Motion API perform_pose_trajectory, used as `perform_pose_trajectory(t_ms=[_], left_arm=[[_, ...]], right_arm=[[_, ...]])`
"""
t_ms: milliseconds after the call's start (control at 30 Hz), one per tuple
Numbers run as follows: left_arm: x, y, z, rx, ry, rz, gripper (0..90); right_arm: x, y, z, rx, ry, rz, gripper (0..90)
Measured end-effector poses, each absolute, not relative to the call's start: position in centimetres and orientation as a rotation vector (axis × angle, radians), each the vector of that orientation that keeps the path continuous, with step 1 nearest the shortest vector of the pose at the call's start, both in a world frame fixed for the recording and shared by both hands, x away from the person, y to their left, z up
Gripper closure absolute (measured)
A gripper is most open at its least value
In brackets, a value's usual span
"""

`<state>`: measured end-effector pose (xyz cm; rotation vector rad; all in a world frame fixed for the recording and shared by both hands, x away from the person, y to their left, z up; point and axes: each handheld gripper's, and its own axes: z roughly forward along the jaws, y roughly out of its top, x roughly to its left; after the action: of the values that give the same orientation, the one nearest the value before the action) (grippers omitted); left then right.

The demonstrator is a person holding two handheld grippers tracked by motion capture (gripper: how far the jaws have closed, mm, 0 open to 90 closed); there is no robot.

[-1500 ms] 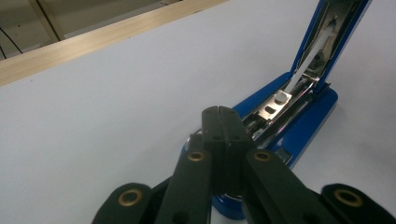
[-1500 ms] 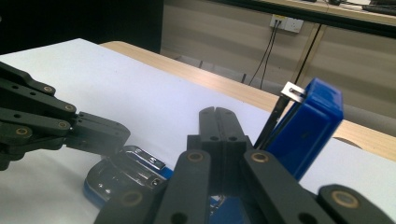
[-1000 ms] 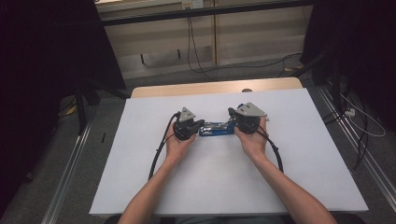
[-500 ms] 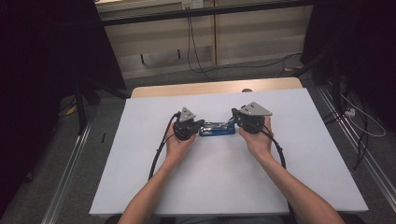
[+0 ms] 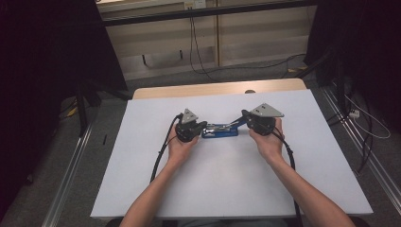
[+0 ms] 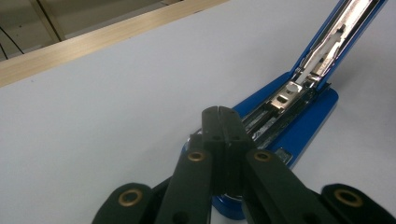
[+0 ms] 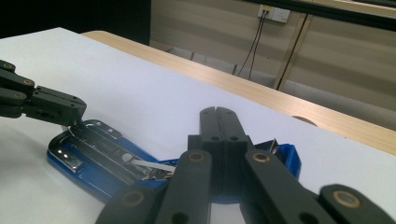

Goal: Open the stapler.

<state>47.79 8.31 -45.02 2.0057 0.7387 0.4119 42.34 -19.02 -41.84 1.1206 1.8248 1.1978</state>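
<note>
While the blue metal stapler (image 5: 220,130) lies swung open on the white surface (image 5: 227,179) between both hands, the left gripper (image 5: 204,126) presses its clenched fingers on the base end and the right gripper (image 5: 244,115), fingers clenched too, meets the raised top arm.

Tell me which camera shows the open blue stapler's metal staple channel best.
The left gripper view: the stapler lies close, its metal channel plain along the raised arm. The right gripper view shows it partly behind that gripper's own fingers. The high view shows it small between both grippers.
</note>
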Motion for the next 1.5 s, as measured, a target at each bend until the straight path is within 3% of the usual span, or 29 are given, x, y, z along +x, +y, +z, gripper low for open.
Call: perform_pose_trajectory(t_ms=[1500], left_arm=[[47.8,8.3,-45.0,2.004,0.739,0.414,90.0]], right_arm=[[41.9,-22.1,-44.1,1.182,1.883,1.153,90.0]])
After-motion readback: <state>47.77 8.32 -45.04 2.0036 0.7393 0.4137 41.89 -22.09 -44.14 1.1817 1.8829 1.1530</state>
